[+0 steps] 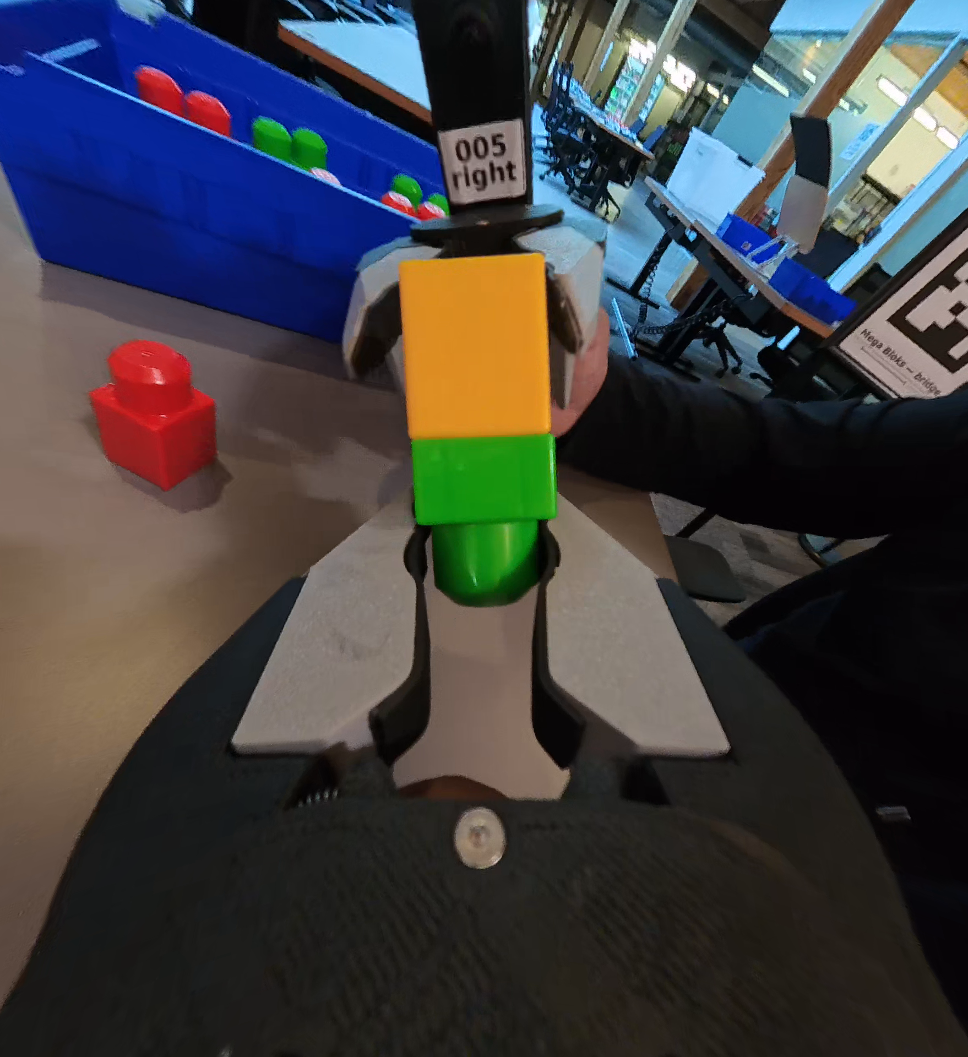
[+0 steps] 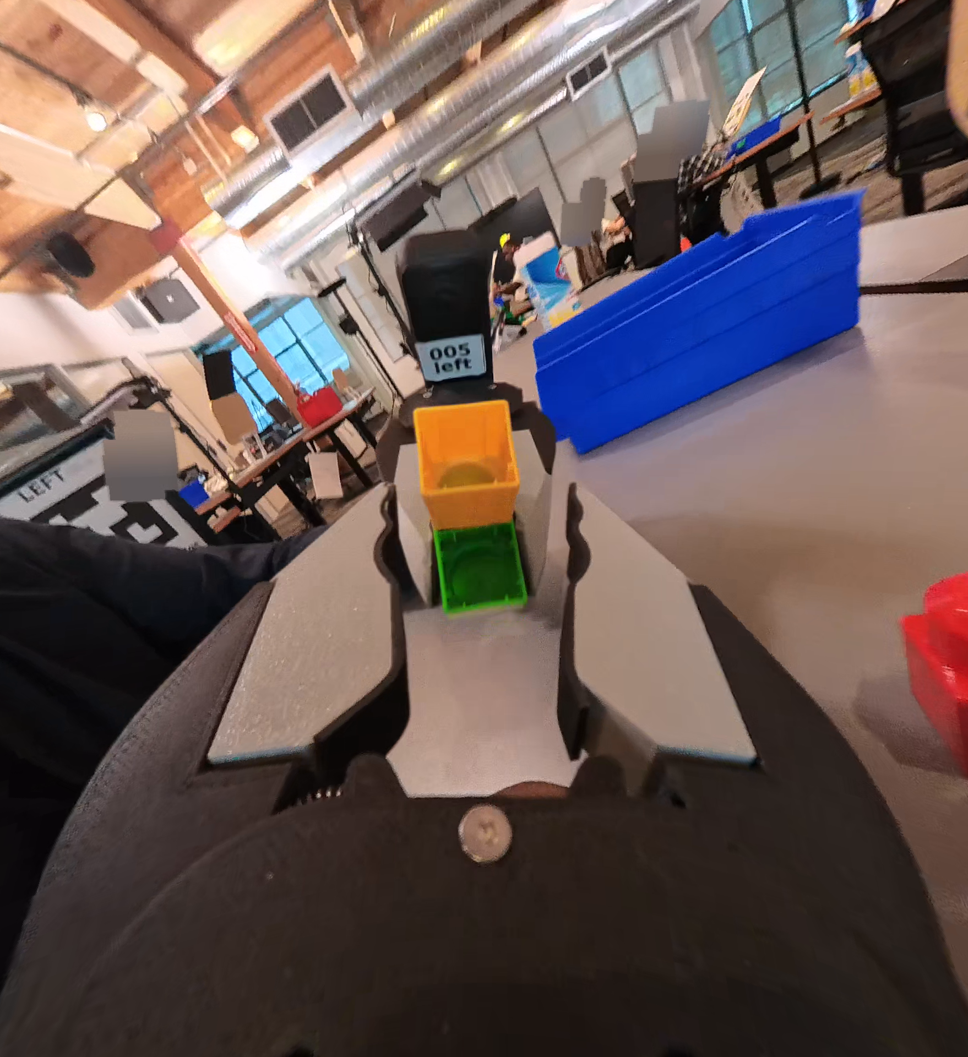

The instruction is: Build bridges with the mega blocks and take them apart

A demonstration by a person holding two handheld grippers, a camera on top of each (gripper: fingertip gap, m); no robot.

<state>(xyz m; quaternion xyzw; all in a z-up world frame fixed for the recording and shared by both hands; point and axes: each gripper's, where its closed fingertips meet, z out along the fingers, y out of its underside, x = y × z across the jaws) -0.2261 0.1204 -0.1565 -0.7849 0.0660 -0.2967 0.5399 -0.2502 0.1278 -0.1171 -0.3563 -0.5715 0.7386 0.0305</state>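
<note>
Surface: grey table [image 1: 41, 572]; blue bin [image 1: 184, 229] and red block [image 1: 153, 414] rest on it.
Left gripper [image 1: 484, 557]: clamped on green block [image 1: 484, 477], held above the table.
Right gripper [image 2: 479, 515]: open, straddling orange block [image 2: 466, 457].
Unclear: bin contents.

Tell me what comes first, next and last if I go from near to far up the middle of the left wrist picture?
left gripper → green block → orange block → right gripper
</note>
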